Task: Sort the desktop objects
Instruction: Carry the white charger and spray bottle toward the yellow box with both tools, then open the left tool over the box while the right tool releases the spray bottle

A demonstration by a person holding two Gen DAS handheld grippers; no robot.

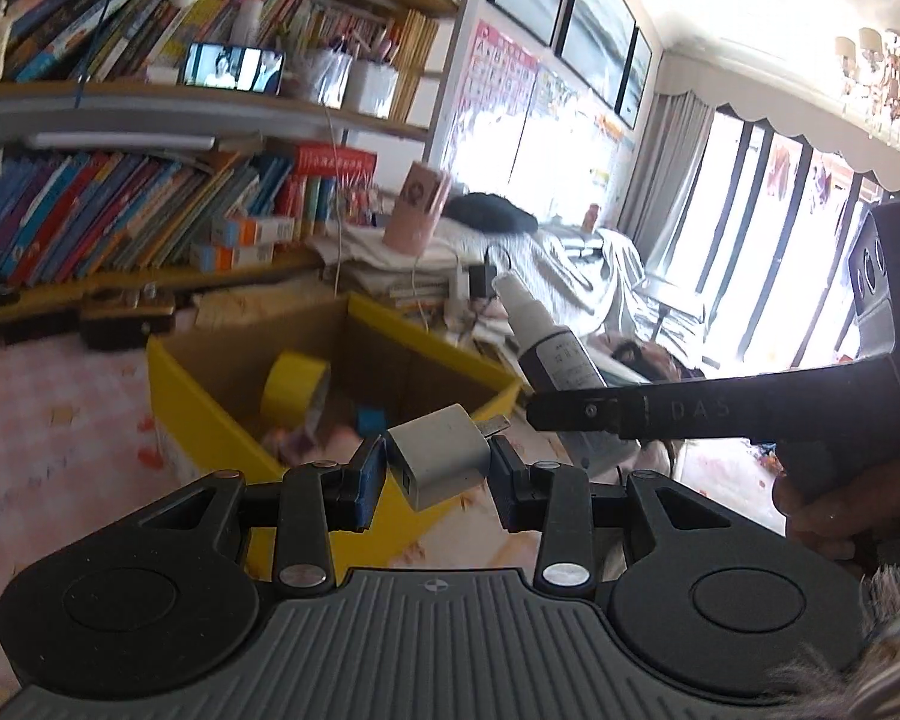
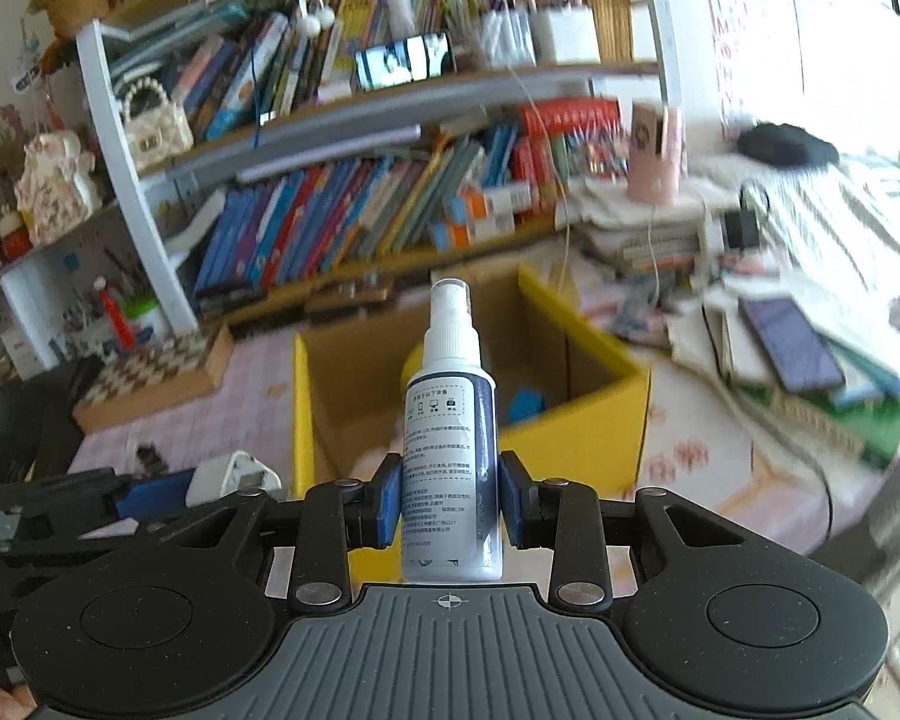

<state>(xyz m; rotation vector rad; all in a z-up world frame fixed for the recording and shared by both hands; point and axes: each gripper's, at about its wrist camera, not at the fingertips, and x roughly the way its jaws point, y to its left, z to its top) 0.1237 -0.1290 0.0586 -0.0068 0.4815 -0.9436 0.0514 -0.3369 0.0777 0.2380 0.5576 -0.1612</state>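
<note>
My left gripper [image 1: 438, 474] is shut on a white USB charger plug [image 1: 441, 459] and holds it above the near corner of the yellow cardboard box [image 1: 210, 414]. My right gripper [image 2: 450, 501] is shut on a white spray bottle [image 2: 450, 420] with a dark label, held upright in front of the same box [image 2: 576, 438]. The bottle [image 1: 540, 336] and the right gripper's finger also show at the right of the left wrist view. A yellow tape roll [image 1: 294, 387] and a blue item [image 1: 371, 420] lie inside the box. The charger [image 2: 231, 474] shows at lower left of the right wrist view.
Bookshelves [image 2: 354, 204] full of books stand behind the box. A pink cup [image 1: 417, 213] sits on stacked papers. A phone [image 2: 789, 342] lies on piled books at right. A chessboard box [image 2: 156, 372] sits at left on the pink tablecloth [image 1: 60, 420].
</note>
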